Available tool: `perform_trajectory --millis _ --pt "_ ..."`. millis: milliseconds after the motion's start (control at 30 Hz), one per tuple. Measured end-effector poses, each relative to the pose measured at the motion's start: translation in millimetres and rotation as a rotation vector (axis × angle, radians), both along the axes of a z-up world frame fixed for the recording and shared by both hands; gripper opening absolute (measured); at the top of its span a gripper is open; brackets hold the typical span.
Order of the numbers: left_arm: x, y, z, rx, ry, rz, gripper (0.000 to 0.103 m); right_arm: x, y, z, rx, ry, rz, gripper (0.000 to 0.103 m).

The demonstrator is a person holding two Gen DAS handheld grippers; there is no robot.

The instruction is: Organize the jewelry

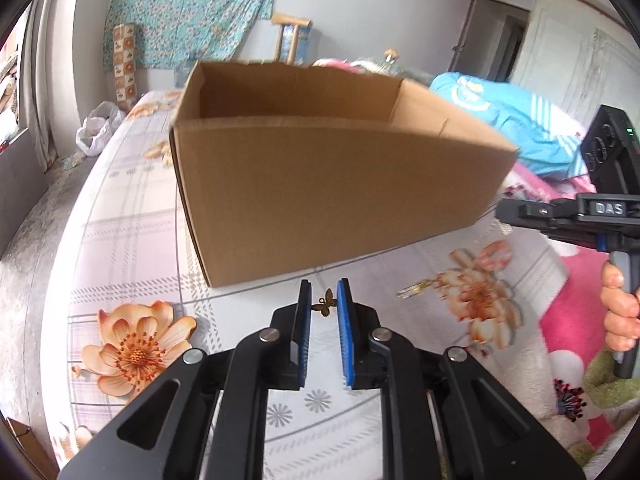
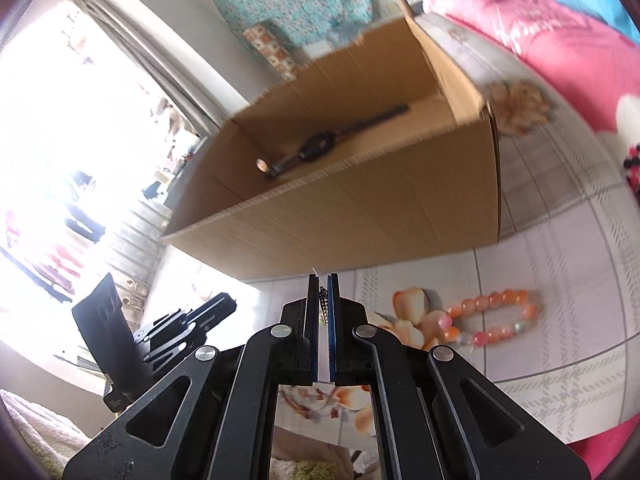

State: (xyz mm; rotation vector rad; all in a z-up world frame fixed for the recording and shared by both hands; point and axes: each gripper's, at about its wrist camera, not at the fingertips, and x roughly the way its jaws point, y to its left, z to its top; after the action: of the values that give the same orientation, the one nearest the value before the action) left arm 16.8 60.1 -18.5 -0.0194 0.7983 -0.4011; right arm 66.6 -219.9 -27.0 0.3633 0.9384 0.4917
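Note:
An open cardboard box (image 1: 328, 196) stands on the flowered bedsheet just beyond both grippers. My left gripper (image 1: 324, 300) is shut on a small gold butterfly charm (image 1: 325, 303), pinched between its blue pads above the sheet. My right gripper (image 2: 322, 296) is shut on a thin dark dangling earring (image 2: 325, 307), with a fine wire sticking out at the tips. In the right wrist view a dark wristwatch (image 2: 320, 144) and a small round piece (image 2: 262, 165) lie inside the box (image 2: 360, 208). An orange and pink bead bracelet (image 2: 494, 318) lies on the sheet to the right.
A small gold piece (image 1: 416, 287) lies on the sheet right of my left gripper. The right gripper (image 1: 506, 216) and the hand (image 1: 620, 312) holding it show at the right edge. Pink and blue bedding (image 1: 520, 132) is piled behind the box. The bed edge drops to the floor at left.

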Motion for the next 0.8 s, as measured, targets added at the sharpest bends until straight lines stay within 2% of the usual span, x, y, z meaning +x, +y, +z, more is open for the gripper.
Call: perform_trajectory --millis 267,400,500,533,633,667,800 --pt "-23 -4 65 -0.071 -0.127 -0.083 0.012 -5 -2 35 0.041 -0.114 0.035 0.002" --pt "-12 -11 101 -0.109 -0.181 -0.135 0.012 2 2 59 0.016 -0.192 0.059 0.002" --pt "10 -22 116 -0.089 -0.182 -0.152 0.012 18 9 76 -0.002 -0.243 0.084 0.002" --pt "20 -26 118 -0.086 -0.174 -0.159 0.012 24 9 79 -0.009 -0.247 0.087 0.002" --pt "60 -40 112 -0.093 -0.074 -0.169 0.012 55 12 75 -0.053 -0.2 0.086 0.002" --pt "79 -46 105 -0.093 -0.018 -0.163 0.012 63 11 70 -0.067 -0.18 0.085 0.002" --pt "116 -68 81 -0.082 0.093 -0.175 0.012 100 12 49 -0.13 -0.079 0.076 0.002"
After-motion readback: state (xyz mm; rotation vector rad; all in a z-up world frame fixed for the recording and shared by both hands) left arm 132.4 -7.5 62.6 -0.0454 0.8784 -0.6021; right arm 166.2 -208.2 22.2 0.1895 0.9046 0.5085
